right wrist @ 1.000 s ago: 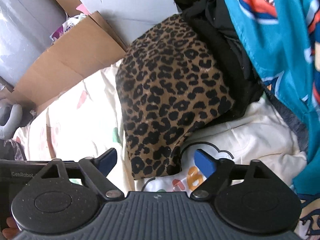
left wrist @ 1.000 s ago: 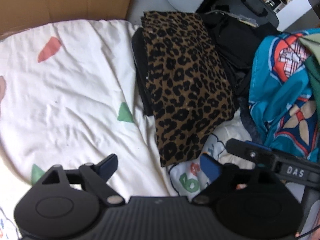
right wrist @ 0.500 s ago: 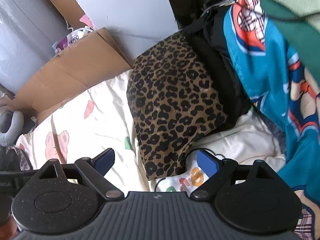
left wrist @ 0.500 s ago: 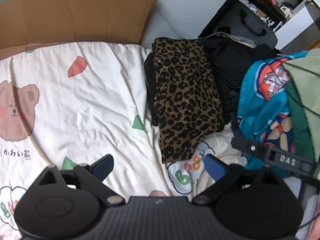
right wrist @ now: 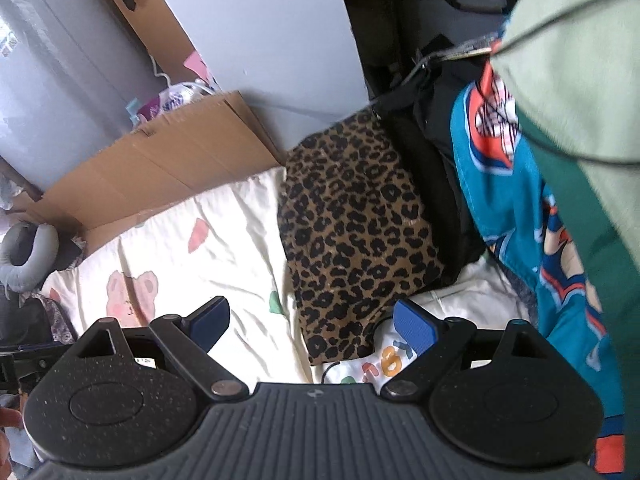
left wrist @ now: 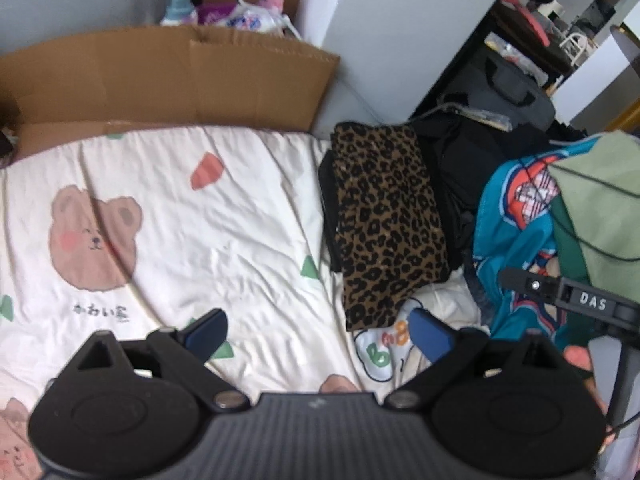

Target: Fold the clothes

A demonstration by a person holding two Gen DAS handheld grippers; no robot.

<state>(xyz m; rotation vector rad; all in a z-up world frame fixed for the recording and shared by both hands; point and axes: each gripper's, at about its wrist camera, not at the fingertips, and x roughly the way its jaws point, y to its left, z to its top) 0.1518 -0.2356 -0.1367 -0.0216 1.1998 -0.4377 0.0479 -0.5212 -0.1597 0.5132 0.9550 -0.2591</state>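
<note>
Both held above the bed with nothing between the blue pads: left hand-held gripper (left wrist: 318,330) spread wide, gripping and touching nothing; right hand-held gripper (right wrist: 312,322) likewise spread wide and empty, clear of the cloth below. Just beyond the pads, a bear-print bed sheet (left wrist: 180,216), rumpled, with a white cloth printed with coloured letters (left wrist: 380,350) bunched at the near right. Further on, toward the right edge of the bed, the folded leopard-print garment (left wrist: 390,220) lying flat atop a dark garment (left wrist: 330,216) whose edge shows along its left side. To the right of that, an unfolded teal printed garment (left wrist: 504,224) heaped loosely, a pale green cloth (left wrist: 596,200) on top, black clothes (left wrist: 472,160) behind. At the far edge, a cardboard sheet (left wrist: 160,76) standing against the wall. Risks, as a judgement: reaching into the heap likely to pinch several layers at once, or to catch the thin black cable (left wrist: 580,240) draped across the green cloth; dragging the teal piece out likely to sweep across the leopard-print stack and undo its fold; closing low over the sheet likely to grab bedding along with the garment, given the wrinkles.
</note>
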